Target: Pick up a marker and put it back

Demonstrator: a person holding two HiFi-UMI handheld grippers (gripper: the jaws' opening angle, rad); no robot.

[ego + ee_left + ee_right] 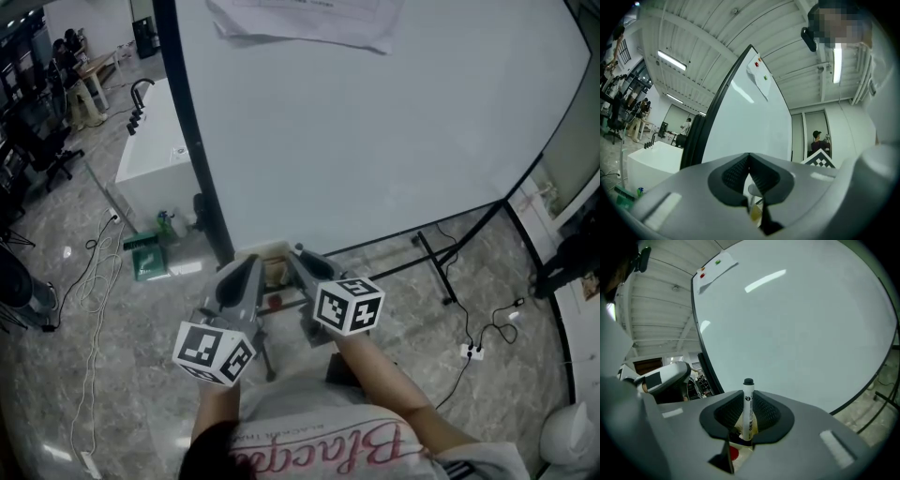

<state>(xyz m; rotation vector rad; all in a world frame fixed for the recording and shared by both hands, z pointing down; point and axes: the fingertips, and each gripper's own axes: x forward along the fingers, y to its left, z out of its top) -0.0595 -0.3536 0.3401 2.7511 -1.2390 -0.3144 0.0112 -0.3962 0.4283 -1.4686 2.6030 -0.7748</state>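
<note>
A white marker with a black cap stands upright between the pads of my right gripper, which is shut on it, cap end pointing at the whiteboard. In the head view the right gripper and left gripper sit side by side low in front of the whiteboard, over a small tray; the marker itself is hidden there. My left gripper has its pads touching with nothing between them. A red object shows below the right jaws.
A sheet of paper hangs at the top of the board. The board's black stand legs spread over the marble floor. A white counter stands to the left, with green items and cables beside it. A power strip lies at the right.
</note>
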